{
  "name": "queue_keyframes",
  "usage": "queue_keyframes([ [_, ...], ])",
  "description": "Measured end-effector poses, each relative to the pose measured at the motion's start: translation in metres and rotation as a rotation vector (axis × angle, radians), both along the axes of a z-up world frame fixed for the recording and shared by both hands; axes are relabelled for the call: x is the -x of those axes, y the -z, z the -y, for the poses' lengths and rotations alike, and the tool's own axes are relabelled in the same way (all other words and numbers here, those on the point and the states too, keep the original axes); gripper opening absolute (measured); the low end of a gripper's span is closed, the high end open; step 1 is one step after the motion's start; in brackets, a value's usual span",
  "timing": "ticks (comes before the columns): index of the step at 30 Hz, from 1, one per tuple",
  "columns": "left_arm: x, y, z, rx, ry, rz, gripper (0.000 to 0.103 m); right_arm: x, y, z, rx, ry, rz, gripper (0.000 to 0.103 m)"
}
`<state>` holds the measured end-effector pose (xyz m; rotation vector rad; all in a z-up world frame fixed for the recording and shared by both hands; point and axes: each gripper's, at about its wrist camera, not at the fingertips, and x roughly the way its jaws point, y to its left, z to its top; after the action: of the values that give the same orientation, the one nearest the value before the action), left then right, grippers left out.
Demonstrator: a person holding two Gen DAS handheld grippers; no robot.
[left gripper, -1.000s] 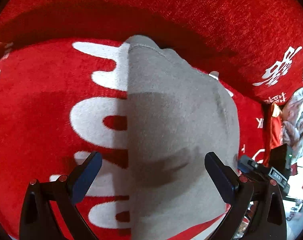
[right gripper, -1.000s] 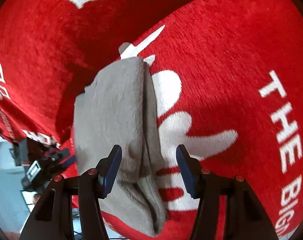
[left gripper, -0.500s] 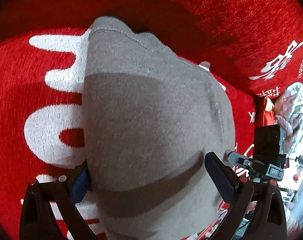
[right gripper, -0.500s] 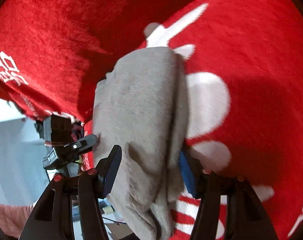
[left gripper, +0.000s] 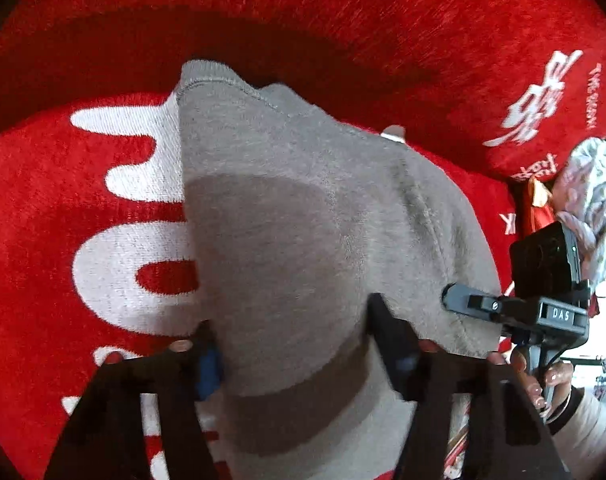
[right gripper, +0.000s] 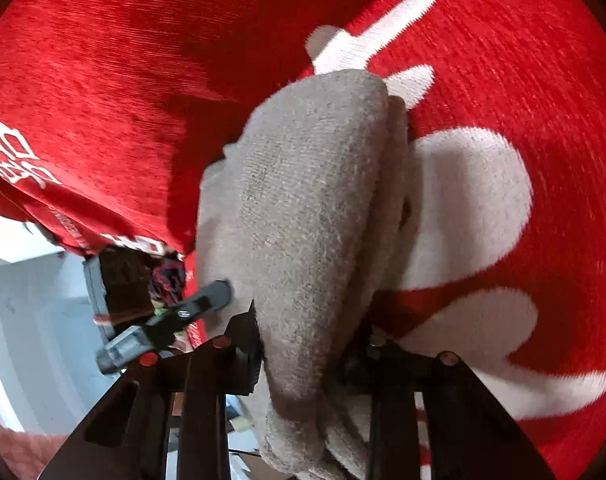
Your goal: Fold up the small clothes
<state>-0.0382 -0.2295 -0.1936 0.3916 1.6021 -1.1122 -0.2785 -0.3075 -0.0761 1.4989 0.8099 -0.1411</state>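
A folded grey garment (left gripper: 303, 220) lies on a red blanket (left gripper: 51, 208) with white lettering. In the left wrist view my left gripper (left gripper: 299, 350) is closing on the garment's near end, and cloth fills the gap between its fingers. The right wrist view shows the same grey garment (right gripper: 315, 200) from its other side, bunched into thick layers. There my right gripper (right gripper: 305, 344) is also closing, with the fold squeezed between its pads. Each view also shows the other gripper: the right one (left gripper: 543, 304) at the garment's right edge, the left one (right gripper: 163, 320) at lower left.
A red cushion wall (left gripper: 343, 20) rises behind the garment. A pile of patterned clothes (left gripper: 595, 200) sits past the blanket's right end. A person's hand (left gripper: 543, 384) holds the right gripper's handle. Pale floor (right gripper: 31, 320) shows beyond the blanket's edge (right gripper: 75, 240).
Both grippers have moved in onto the grey garment and narrowed their jaws on it. The garment fills more of both views and its near end has bunched up.
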Motion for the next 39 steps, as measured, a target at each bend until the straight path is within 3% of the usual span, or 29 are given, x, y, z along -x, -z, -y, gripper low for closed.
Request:
queue_keyframes([
  [2,-0.005,-0.009,-0.005,0.028,-0.009,-0.025,0.049,-0.001,-0.009,-0.005,-0.009,0.018,0.026,0.031],
  [13,-0.016,-0.078,-0.051,0.125,-0.011,-0.044,0.049,-0.016,-0.06,-0.051,-0.035,0.023,0.107,0.031],
  [20,-0.034,-0.1,-0.111,0.088,-0.013,-0.019,0.049,-0.034,-0.071,-0.104,-0.082,-0.009,0.129,0.031],
  [26,-0.058,-0.079,-0.158,0.016,-0.042,0.009,0.049,-0.066,-0.051,-0.142,-0.113,-0.063,0.104,0.031],
  [29,-0.069,-0.056,-0.173,-0.047,-0.064,0.07,0.049,-0.087,-0.038,-0.148,-0.037,-0.124,-0.006,0.033],
  [32,-0.078,-0.045,-0.183,-0.068,-0.091,0.1,0.049,-0.095,-0.034,-0.142,0.167,-0.175,-0.235,0.039],
  [34,-0.083,-0.043,-0.19,-0.067,-0.115,0.106,0.049,-0.096,-0.036,-0.139,0.244,-0.194,-0.303,0.04],
  [36,-0.084,-0.045,-0.193,-0.08,-0.122,0.153,0.055,-0.095,-0.042,-0.139,0.336,-0.223,-0.354,0.039],
  [39,-0.084,-0.051,-0.197,-0.109,-0.118,0.223,0.055,-0.095,-0.052,-0.144,0.449,-0.243,-0.423,0.04],
])
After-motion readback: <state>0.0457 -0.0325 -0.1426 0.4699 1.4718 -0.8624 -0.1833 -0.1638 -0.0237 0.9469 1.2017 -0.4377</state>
